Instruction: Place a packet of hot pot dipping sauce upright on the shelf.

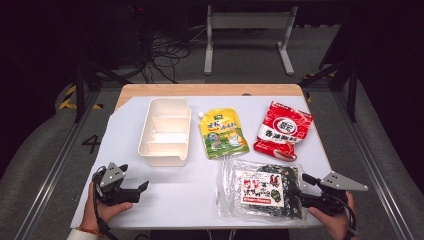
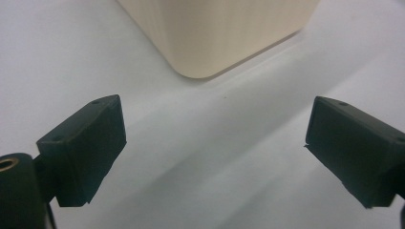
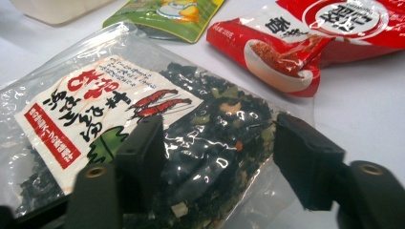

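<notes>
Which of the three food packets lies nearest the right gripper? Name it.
The clear seaweed packet with the white label. The right gripper sits at its edge, fingers astride its corner; the green pouch and red packet lie farther back.

A cream divided tray [image 1: 165, 132], green pouch [image 1: 223, 133] and red packet [image 1: 283, 129] lie apart.

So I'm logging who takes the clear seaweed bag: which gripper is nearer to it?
Right. The right gripper has its fingers astride the seaweed bag; the left gripper hovers near the white tray, well apart.
</notes>
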The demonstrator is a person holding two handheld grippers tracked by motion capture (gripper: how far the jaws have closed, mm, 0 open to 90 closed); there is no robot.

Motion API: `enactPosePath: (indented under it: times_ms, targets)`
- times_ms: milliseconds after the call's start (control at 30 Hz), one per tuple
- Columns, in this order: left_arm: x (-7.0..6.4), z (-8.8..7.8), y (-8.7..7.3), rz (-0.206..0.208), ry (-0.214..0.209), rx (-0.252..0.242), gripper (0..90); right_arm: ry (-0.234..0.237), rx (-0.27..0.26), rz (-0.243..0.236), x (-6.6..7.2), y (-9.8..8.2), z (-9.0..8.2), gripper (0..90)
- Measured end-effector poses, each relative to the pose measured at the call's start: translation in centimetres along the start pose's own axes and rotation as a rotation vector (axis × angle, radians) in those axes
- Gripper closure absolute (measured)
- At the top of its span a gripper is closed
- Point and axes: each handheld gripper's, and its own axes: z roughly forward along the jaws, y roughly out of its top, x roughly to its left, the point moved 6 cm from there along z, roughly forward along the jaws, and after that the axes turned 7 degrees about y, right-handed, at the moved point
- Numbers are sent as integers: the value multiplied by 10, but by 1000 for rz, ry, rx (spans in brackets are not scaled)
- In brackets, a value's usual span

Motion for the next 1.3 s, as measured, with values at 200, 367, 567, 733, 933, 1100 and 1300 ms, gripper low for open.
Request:
enactPosePath:
  times_ms: [200, 367, 567, 733, 933, 1100, 1300]
  targets:
    - [3, 1, -12, -13, -13, 47, 88, 6, -19, 10, -6, 10, 6, 398]
    - [2, -5, -15, -8, -11, 45, 88, -5, -33, 30, -15, 22, 12, 377]
    - [-1, -12, -12, -7, -14, 7, 100, -32, -28, 83, -46, 41, 19, 375]
    - [-5, -11, -11, 30, -18, 9, 101, -53, -8, 135, -70, 47, 28, 376]
    - [-9, -8, -10, 46, -28, 17, 107, -58, 5, 217, -89, 52, 43, 389]
    - [-12, -7, -10, 70, -33, 24, 107, -44, 65, 271, -98, 49, 66, 371]
    - [-15, -6, -9, 84, -45, 21, 105, -9, 102, 308, -101, 46, 81, 325]
